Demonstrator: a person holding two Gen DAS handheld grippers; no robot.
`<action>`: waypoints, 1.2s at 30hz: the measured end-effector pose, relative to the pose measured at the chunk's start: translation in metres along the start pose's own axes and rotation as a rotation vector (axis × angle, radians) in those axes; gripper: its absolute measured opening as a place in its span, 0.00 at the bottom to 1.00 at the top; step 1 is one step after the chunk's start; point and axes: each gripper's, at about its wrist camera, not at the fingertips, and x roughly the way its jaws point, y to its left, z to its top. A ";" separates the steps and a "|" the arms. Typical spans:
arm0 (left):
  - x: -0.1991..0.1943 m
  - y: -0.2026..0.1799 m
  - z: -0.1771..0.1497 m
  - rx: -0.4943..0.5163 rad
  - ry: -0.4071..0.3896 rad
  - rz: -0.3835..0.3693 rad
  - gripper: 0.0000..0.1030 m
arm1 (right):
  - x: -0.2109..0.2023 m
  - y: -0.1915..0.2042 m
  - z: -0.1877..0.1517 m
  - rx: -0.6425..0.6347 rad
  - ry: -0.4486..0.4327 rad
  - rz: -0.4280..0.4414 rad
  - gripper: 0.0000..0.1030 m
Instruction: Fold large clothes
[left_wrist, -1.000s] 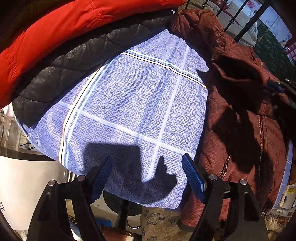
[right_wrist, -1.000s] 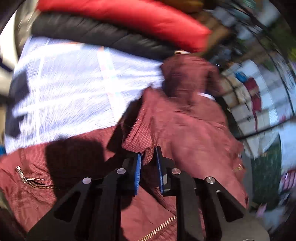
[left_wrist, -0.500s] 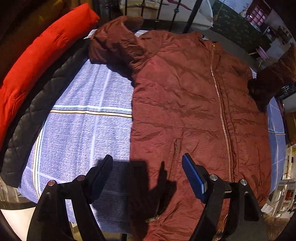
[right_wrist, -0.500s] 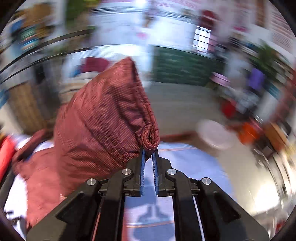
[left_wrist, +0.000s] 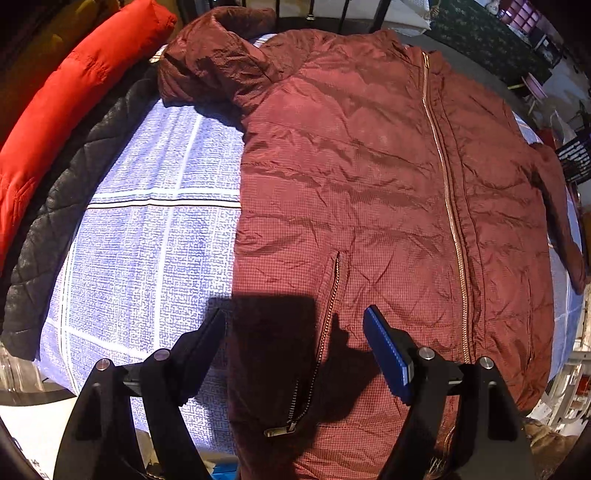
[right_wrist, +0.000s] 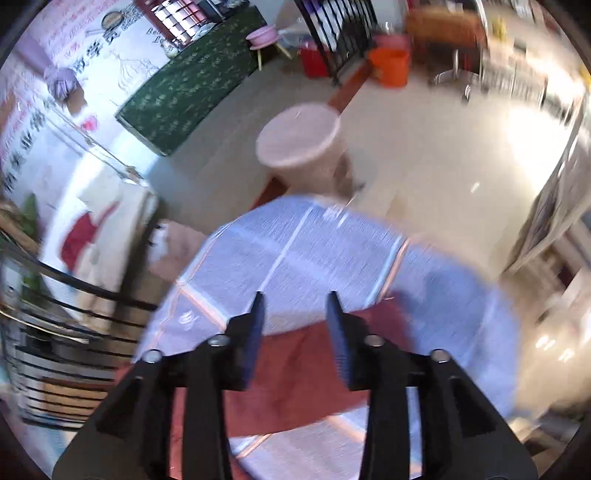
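A maroon zip-up jacket (left_wrist: 369, 192) lies spread flat, front up, on a blue checked sheet (left_wrist: 147, 229), its hood at the far left and one sleeve stretched out along the right edge. My left gripper (left_wrist: 295, 332) is open and empty above the jacket's lower hem, near a pocket zipper. My right gripper (right_wrist: 295, 317) is open and empty, just above a maroon sleeve (right_wrist: 306, 373) that lies on the sheet (right_wrist: 303, 251) near its edge. The right wrist view is blurred.
A black quilted coat (left_wrist: 62, 192) and a red padded coat (left_wrist: 70, 92) lie along the sheet's left edge. Past the sheet's edge are a pink round stool (right_wrist: 299, 144), black railings (right_wrist: 74, 295), an orange bucket (right_wrist: 391, 66) and pale floor.
My right gripper swung the sleeve out to the side, laid it on the sheet and opened, letting it go. The left wrist view shifted right over the now spread-out jacket.
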 end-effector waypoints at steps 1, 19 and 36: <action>-0.001 0.001 0.000 -0.007 0.000 0.002 0.73 | 0.008 0.011 -0.012 -0.059 0.034 0.008 0.53; 0.004 -0.062 -0.012 0.114 0.053 -0.011 0.76 | 0.081 -0.132 -0.132 0.411 0.179 -0.029 0.69; 0.002 -0.098 -0.022 0.199 0.054 0.035 0.81 | 0.100 -0.146 -0.108 0.488 0.134 0.045 0.28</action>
